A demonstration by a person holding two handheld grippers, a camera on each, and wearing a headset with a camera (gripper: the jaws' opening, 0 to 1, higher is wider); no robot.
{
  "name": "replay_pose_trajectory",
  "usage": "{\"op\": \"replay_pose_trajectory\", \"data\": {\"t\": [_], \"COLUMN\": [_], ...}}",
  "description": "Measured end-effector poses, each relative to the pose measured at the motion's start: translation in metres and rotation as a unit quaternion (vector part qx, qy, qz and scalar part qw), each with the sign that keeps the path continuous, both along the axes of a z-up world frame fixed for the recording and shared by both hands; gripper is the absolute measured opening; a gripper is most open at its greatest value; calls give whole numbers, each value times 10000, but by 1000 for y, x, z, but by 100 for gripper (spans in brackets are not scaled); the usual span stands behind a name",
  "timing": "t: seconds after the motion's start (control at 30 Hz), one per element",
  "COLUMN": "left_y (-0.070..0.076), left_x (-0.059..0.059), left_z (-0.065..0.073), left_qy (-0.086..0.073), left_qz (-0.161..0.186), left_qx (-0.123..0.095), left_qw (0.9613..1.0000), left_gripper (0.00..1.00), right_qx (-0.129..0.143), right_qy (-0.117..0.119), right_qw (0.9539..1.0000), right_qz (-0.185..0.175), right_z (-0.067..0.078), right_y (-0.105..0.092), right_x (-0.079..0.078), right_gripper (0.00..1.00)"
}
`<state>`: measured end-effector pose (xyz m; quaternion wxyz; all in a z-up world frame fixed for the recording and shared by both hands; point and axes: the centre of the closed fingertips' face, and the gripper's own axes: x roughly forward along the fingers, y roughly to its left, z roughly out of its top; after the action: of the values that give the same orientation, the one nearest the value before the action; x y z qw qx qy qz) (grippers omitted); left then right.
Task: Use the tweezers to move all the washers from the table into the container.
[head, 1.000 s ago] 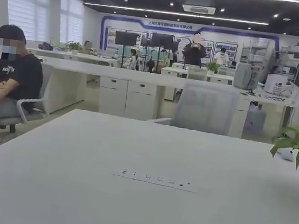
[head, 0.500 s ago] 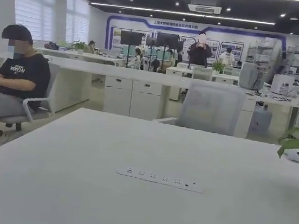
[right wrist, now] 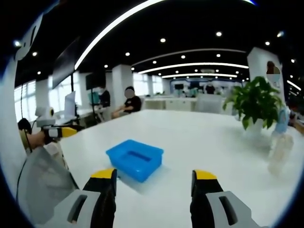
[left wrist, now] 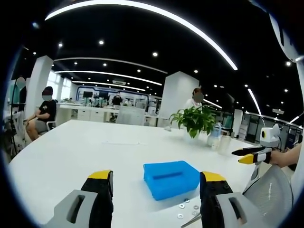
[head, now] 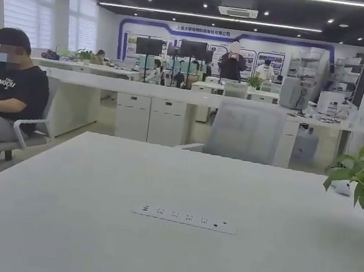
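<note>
Left gripper view: the left gripper point(left wrist: 156, 176) points across the white counter point(left wrist: 71, 147), its jaws spread wide and holding nothing. Between the jaws, close to the counter's near edge, sits the blue container point(left wrist: 171, 178), an open-topped box. The washers point(left wrist: 183, 206) lie loose on the counter just in front of the container, on the side facing the near edge. A slim metal tip, probably the tweezers point(left wrist: 191, 221), shows beside them against the inside of the right-hand jaw. A potted plant point(left wrist: 194, 119) stands toward the far edge.

Right gripper view: the right gripper point(right wrist: 154, 174) is likewise wide open and empty. It faces the same container point(right wrist: 134, 159) from the other side.

Head view: the camera looks across the counter's far half, with a power strip point(head: 184, 218) set into the middle. No part of the task is yet begun, to judge from the washers on the counter.

Handling, as a judgement: the washers are thin, light, hard and slick, and they lie flat. The tweezer tips will likely need to pinch a rim, with one tip through the hole. The tweezers are springy. A gripper should take them at mid-length, across both arms, so that closing it brings the tips together.
</note>
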<state>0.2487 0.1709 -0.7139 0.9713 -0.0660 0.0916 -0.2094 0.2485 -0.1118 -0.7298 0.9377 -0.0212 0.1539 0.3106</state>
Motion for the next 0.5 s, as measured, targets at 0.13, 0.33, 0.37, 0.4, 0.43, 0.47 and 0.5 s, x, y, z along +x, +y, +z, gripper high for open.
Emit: {"op": "replay_pose_trajectory", "data": {"t": [0.13, 0.33, 0.37, 0.4, 0.43, 0.47, 0.5], "left_y": [0, 0, 0, 0, 0, 0, 0], "left_x": [0, -1, -1, -1, -1, -1, -1], "left_z": [0, -1, -1, -1, -1, -1, 0], "left_qy": [14, 43, 46, 42, 35, 35, 32], "left_qz": [5, -6, -3, -1, 1, 2, 1], "left_qx": [-18, -19, -20, -23, -29, -28, -31], "left_qw": [10000, 10000, 10000, 10000, 10000, 10000, 10000], "left_gripper": [75, 73, 73, 73, 73, 73, 73], "right_qx": [-34, -40, -44, -46, -51, -51, -59], "right_qy": [25, 41, 47, 49, 49, 51, 54], "right_qw": [10000, 10000, 10000, 10000, 10000, 10000, 10000], "right_qz": [30, 28, 32, 35, 40, 42, 42], "right_z": [-1, -2, -3, -3, -3, -3, -3], "right_y": [0, -1, -2, -2, -1, -1, -1], "right_x": [0, 0, 0, 0, 0, 0, 0], "right_gripper": [61, 61, 60, 61, 60, 60, 60]}}
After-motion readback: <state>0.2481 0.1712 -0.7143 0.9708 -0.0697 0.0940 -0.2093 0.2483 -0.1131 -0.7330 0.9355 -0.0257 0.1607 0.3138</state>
